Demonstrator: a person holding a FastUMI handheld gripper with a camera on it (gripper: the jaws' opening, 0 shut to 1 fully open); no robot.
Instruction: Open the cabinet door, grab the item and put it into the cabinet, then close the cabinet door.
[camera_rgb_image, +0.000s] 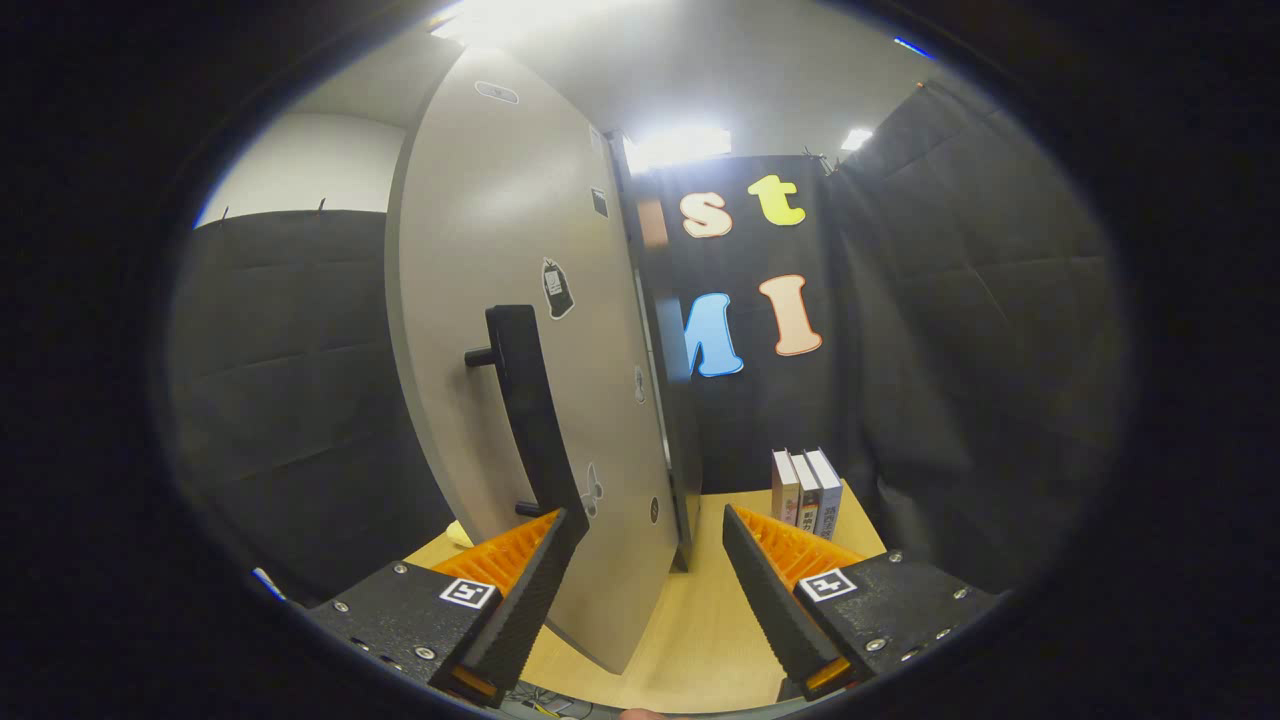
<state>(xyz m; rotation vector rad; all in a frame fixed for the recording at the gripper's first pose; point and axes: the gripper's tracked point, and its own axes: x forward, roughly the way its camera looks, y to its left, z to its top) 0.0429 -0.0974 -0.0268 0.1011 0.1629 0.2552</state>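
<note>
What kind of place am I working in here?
Likely a cloth-walled recording booth: black quilted cloth hangs around a wooden table holding a grey cabinet door and books. The gripper is open.

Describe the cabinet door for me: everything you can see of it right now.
The cabinet door is a grey, matt panel, swung open and seen nearly edge-on, standing upright on the wooden table. A black bar handle on two posts runs down its face, with small stickers beside it. The open tongs straddle its lower edge; whether the left finger touches the handle cannot be told.
</note>
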